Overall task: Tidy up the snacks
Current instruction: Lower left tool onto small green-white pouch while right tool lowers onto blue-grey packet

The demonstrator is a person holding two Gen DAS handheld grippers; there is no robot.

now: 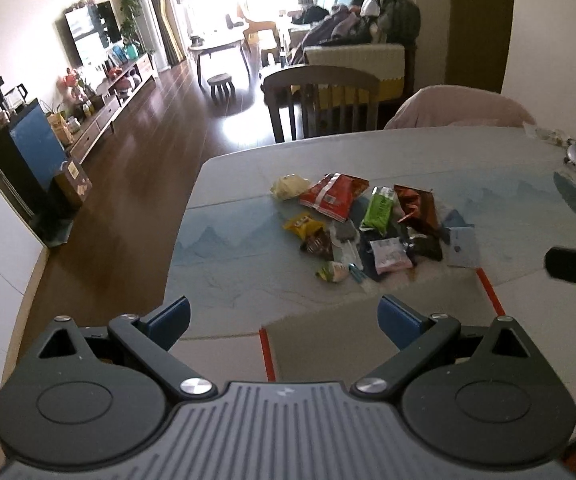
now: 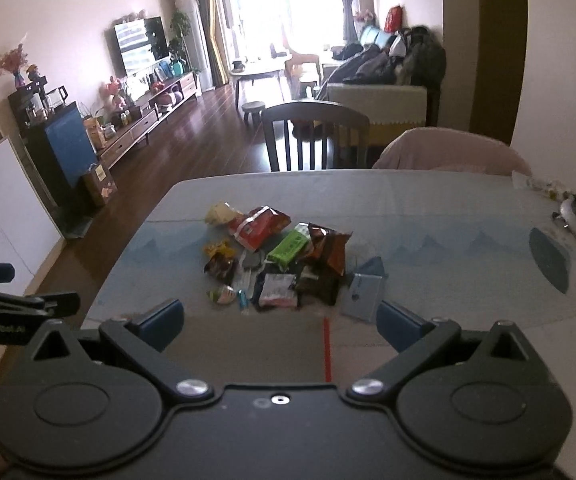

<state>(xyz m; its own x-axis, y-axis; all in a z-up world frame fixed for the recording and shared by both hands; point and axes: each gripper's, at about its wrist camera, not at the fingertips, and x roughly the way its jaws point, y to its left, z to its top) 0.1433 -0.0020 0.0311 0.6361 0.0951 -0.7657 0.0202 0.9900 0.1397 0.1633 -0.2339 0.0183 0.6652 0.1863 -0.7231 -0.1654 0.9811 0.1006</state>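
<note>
While both claws hang spread and empty, the snack pile (image 2: 279, 264) lies straight ahead of the right claw (image 2: 279, 326); left claw (image 1: 283, 320) sits farther back, pile ahead-right.

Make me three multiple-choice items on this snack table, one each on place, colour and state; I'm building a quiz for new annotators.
1. Where does the cream packet lie in the snack pile?
A. far left corner
B. near right corner
C. under the lamp

2. What colour is the packet between the red packet and the brown packet?
A. blue
B. green
C. white

3. How stand the left claw and right claw?
A. both open
B. both shut
C. one holding a packet

Key: 1 A, it sits beyond the red packet at the pile's left; 2 B, the green packet lies there; 3 A, the fingers are spread with nothing between.
</note>
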